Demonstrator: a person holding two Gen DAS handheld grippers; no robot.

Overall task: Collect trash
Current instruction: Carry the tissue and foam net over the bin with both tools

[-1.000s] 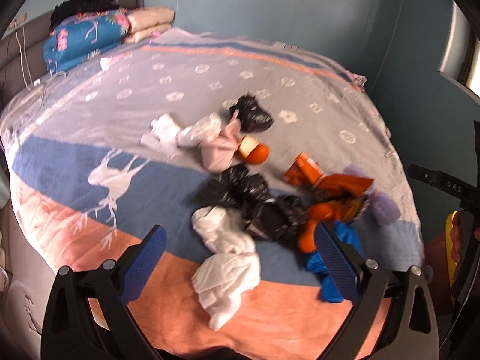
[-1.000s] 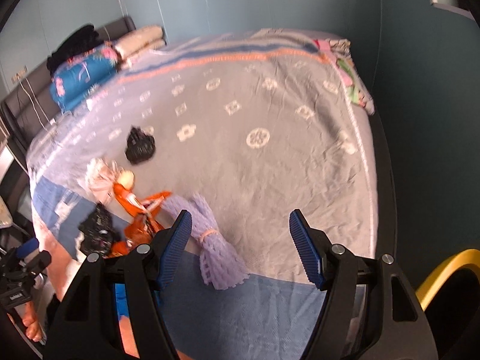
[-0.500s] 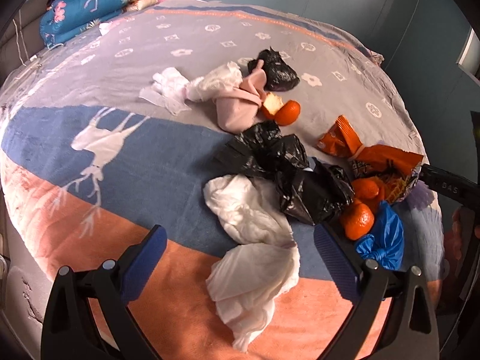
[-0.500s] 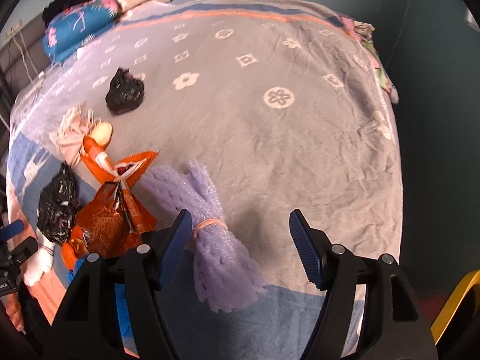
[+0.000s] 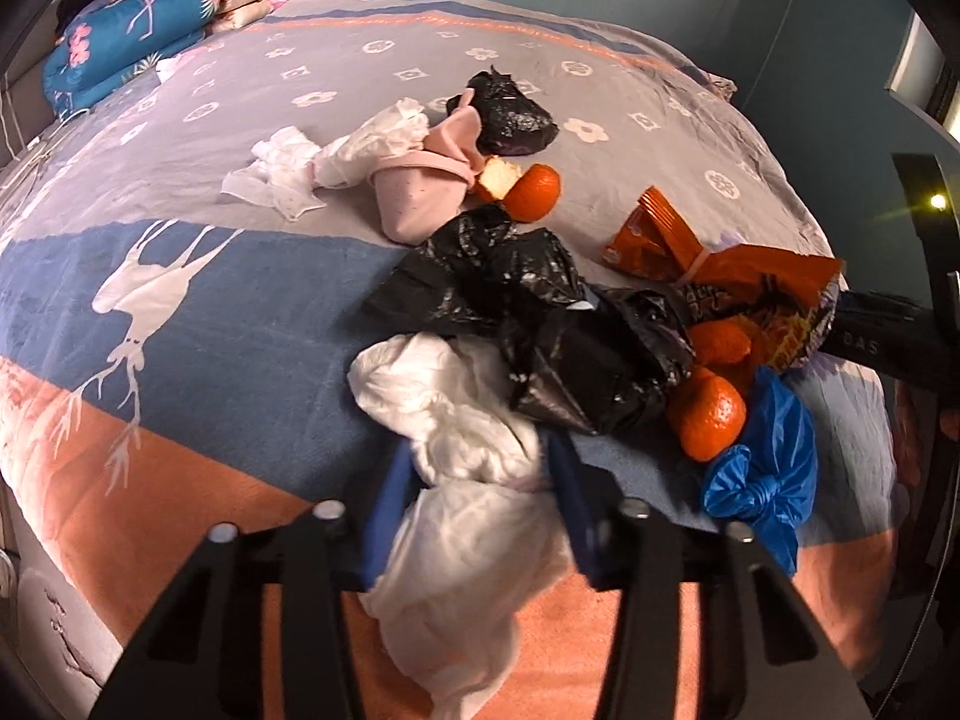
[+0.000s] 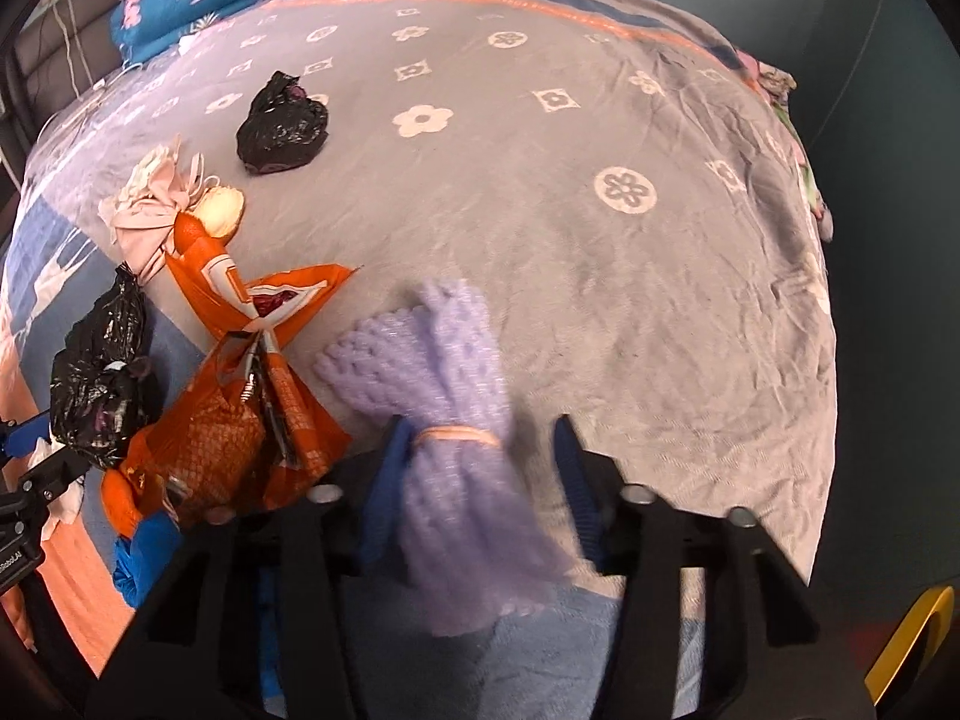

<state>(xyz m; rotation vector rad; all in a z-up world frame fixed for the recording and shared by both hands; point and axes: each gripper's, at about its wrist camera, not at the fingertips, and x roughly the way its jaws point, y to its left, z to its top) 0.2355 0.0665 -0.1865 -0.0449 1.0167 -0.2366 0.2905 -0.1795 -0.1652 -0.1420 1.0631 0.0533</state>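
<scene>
Left wrist view: left gripper (image 5: pixel 480 480) jaws straddle white bag (image 5: pixel 462 456), touching; right gripper (image 6: pixel 480 468) jaws flank purple foam net (image 6: pixel 450 414), apart, for pickup near bed's (image 6: pixel 600 300) front edge.

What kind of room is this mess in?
Most likely a bedroom. The trash lies on a big bed with a patterned blanket, folded bedding is stacked at the far end, and a dark headboard stands behind it.

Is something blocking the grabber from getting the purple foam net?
Nothing visible does. The right gripper already has the purple foam net between its fingers, near the rubber band. The orange snack bag lies beside it to the left, not in between.
</scene>
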